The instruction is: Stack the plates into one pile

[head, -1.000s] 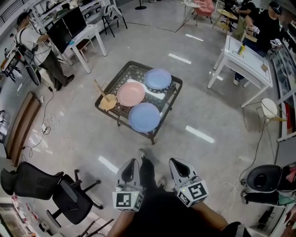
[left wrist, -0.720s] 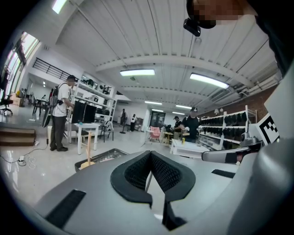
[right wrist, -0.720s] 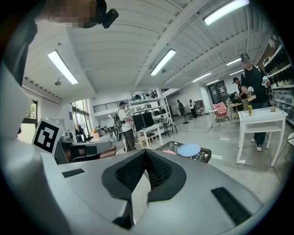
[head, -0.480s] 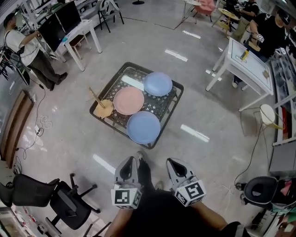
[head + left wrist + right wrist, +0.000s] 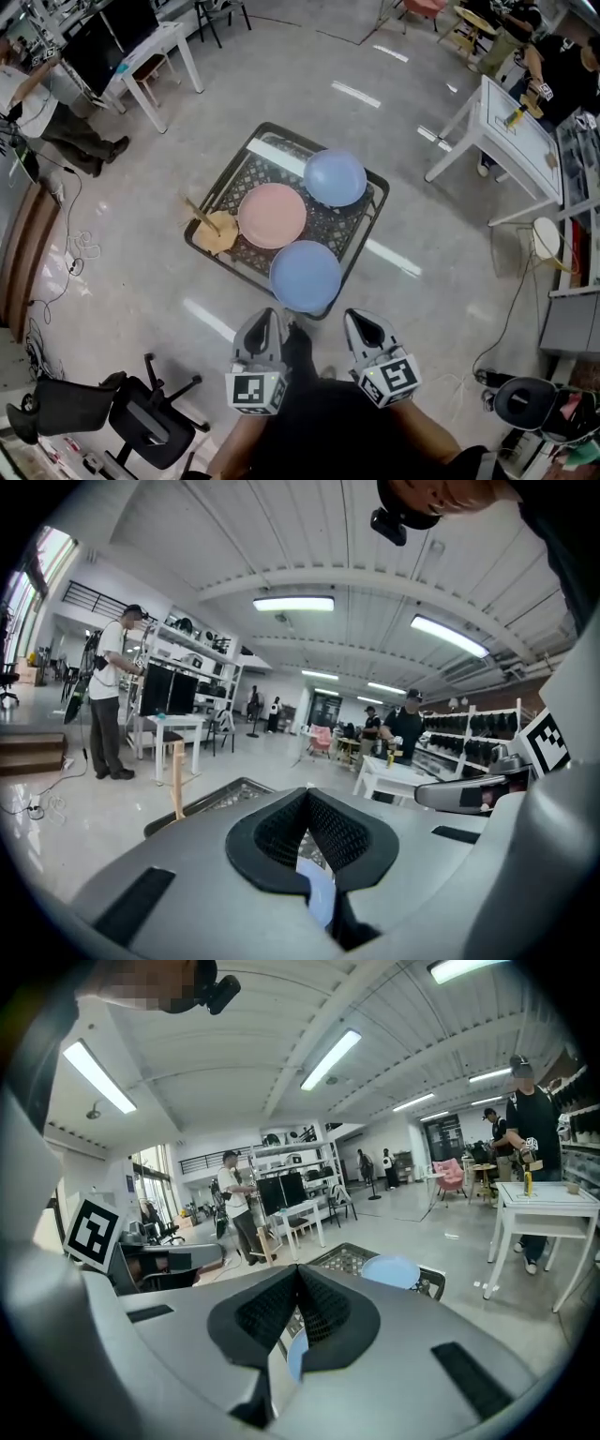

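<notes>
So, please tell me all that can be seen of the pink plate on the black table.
The pink plate is round, plain pale pink with a shallow raised rim, and looks like matte plastic. It lies flat, face up and empty, near the middle of the black lattice table. The far blue plate and the near blue plate flank it. Their rims come very close, but whether they touch cannot be told. A tan wooden object sits by its left edge.
</notes>
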Demonstrator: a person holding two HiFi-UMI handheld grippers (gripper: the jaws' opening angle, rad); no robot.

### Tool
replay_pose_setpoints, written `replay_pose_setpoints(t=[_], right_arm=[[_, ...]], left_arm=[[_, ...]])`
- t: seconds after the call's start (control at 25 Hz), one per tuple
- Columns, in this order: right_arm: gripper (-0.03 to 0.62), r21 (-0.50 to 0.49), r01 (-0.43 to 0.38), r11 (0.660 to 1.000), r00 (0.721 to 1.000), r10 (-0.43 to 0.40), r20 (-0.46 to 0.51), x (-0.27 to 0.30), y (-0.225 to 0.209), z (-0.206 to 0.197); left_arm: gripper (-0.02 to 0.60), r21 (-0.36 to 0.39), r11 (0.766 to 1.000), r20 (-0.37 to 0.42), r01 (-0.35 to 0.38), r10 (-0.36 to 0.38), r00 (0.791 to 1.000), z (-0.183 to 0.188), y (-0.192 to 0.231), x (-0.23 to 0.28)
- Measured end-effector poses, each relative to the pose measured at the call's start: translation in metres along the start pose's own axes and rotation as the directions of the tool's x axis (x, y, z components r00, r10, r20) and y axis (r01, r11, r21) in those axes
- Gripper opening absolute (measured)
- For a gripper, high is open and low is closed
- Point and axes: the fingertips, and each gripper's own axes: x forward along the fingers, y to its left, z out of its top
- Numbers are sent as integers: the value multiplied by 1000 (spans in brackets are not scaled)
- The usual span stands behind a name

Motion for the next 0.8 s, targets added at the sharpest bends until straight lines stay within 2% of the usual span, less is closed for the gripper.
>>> replay_pose_setpoints(t=[0.36, 0.52, 0.8], right_arm=[[9, -28, 25, 999, 999, -26, -39, 78, -12, 15], [9, -21, 36, 999, 997, -38, -67, 95, -22, 12], [9, -38, 9, 999, 994, -13, -108, 122, -33, 6]], left_arm=[[15, -48, 999, -41, -9, 7, 999, 4, 65, 38], [15, -90, 996, -51, -18, 14, 999, 4, 79, 46], [15, -102, 993, -63, -67, 60, 996, -4, 97, 58]])
